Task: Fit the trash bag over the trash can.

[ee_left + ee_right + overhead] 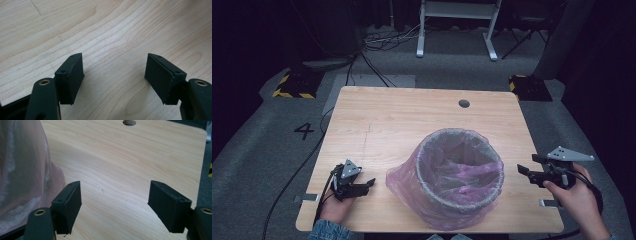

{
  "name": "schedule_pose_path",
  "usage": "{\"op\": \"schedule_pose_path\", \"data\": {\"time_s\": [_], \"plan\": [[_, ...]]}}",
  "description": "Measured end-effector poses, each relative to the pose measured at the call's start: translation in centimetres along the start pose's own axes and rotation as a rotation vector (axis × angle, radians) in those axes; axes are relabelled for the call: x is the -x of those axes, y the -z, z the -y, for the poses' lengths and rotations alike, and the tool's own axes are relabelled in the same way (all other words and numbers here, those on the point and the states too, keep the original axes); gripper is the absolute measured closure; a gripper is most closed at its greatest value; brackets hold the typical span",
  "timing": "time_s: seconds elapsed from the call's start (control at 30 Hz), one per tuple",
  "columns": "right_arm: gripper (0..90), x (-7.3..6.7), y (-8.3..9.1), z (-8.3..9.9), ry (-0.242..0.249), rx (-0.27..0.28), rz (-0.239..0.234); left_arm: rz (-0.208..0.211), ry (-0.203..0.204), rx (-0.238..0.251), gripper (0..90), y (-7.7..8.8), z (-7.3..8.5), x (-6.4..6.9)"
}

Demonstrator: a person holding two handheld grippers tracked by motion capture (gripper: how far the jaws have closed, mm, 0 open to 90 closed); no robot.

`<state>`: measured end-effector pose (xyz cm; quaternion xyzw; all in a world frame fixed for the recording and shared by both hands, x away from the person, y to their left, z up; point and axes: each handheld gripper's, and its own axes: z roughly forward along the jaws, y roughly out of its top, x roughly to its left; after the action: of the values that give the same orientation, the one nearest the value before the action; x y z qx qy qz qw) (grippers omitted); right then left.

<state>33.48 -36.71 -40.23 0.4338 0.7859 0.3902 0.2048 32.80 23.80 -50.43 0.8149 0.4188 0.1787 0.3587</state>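
While both grippers sit low at the bottom corners of the high view, the round grey mesh wastebasket (pixel 460 170) lined with a thin pink translucent plastic bag (pixel 404 182) stands on the pale wooden bench (pixel 392 120), lower centre of the frame, between them and untouched. The liner is folded over the rim and billows down the outside, pooling on the wood at the basket's lower left.

At the lower left of the high view, the left gripper (pixel 362 186) rests near the bench's front edge, pointing right toward the bag's slack skirt. In the left gripper view its fingers (pixel 71 77) stand wide apart with bare wood grain between them. At the right edge of the bench, the right gripper (pixel 523 170) aims left at the basket. In the right gripper view its fingers (pixel 68 203) are also spread wide and empty, with the pink film just beside the left one at the left edge of the frame.

The likely trouble lies in the liner. It looks flimsy, so a pinch that catches just one loose fold could tear it or drag it off the rim unevenly. The basket also looks light: a pull from one side alone could tip or slide it across the smooth bench. Fingers closing too low on the pooled film might pin it against the wood rather than grasp it.
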Motion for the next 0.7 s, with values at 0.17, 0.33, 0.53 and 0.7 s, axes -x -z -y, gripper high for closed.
{"op": "schedule_pose_path", "data": {"time_s": [0.17, 0.33, 0.53, 0.7], "plan": [[26.0, 0.1, -0.3, 1.8, -0.011, 0.018, -0.017, 0.0, 0.0, 0.0, 31.1, 0.0, 0.0, 0.0], [26.0, -0.4, 0.0, 3.1, 0.049, 0.104, 0.047, 0.0, 0.0, 0.0, 31.1, 0.0, 0.0, 0.0], [26.0, -1.4, -0.6, 4.8, 0.049, 0.122, 0.042, -0.003, -0.002, -0.001, 30.8, 0.0, 0.0, 0.0], [26.0, -1.4, -1.4, 6.5, -0.001, 0.135, 0.048, -0.003, 0.004, 0.0, 30.8, 0.0, 0.0, 0.0]]}}
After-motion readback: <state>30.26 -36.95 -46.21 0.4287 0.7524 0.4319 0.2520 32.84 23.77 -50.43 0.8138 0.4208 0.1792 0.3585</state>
